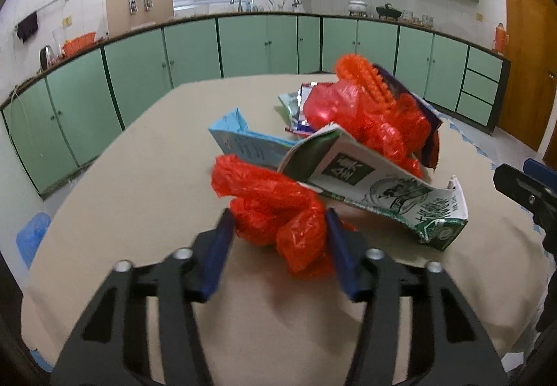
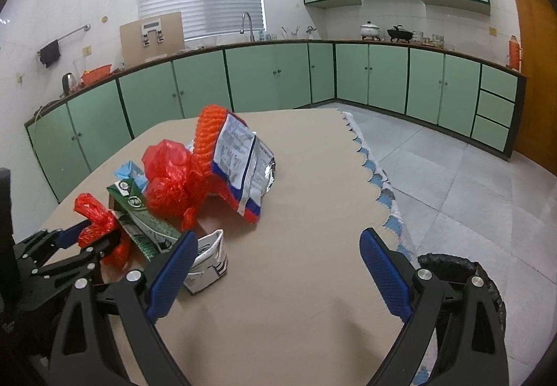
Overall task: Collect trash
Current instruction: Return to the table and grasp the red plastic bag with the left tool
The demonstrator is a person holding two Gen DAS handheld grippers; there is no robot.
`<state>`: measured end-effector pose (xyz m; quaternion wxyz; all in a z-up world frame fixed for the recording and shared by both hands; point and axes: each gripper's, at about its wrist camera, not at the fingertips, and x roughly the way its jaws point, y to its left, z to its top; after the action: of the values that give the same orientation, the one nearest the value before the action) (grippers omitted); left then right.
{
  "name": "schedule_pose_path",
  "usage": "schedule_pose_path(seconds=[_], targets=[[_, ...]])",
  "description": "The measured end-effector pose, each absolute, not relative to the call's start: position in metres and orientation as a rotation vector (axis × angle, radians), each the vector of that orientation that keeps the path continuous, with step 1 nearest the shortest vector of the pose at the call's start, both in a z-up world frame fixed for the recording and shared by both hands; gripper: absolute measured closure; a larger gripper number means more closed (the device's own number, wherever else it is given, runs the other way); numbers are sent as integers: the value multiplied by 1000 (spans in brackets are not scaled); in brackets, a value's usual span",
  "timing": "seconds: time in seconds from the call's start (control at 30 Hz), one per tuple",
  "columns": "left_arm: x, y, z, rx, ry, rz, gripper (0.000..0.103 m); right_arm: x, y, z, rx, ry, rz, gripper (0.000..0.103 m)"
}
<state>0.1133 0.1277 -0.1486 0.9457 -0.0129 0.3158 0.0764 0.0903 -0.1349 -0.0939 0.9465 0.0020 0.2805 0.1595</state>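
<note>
My left gripper (image 1: 278, 215) has its blue pads pressed on both sides of a crumpled red plastic bag (image 1: 271, 208) lying on the table; the right wrist view shows the same grip (image 2: 94, 236). Just behind it lies a flattened green-and-white carton (image 1: 376, 191), with a blue carton (image 1: 243, 142) further back. Beyond them is a pile with another red bag (image 2: 174, 177), an orange net (image 2: 209, 132) and a foil snack bag (image 2: 243, 163). My right gripper (image 2: 278, 236) stands wide open above bare tabletop, nothing between its fingers; the carton's end (image 2: 209, 260) lies by its left finger.
The table (image 2: 313, 177) has a beige cover with a scalloped edge on the right. A black-lined bin (image 2: 452, 271) stands on the tiled floor beside the near right corner. Green kitchen cabinets line the far walls. A blue container (image 1: 33, 236) sits on the floor left.
</note>
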Motion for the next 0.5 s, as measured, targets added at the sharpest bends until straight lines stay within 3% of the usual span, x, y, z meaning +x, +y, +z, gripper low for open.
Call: schedule_pose_path(seconds=[0.23,0.5], targets=[[110,134,-150,-33,632,162,66,90,-124,-95,-10,583,373,11],[96,142,-141,-26,608,184,69,91,-101,-104,-34,619,463,11]])
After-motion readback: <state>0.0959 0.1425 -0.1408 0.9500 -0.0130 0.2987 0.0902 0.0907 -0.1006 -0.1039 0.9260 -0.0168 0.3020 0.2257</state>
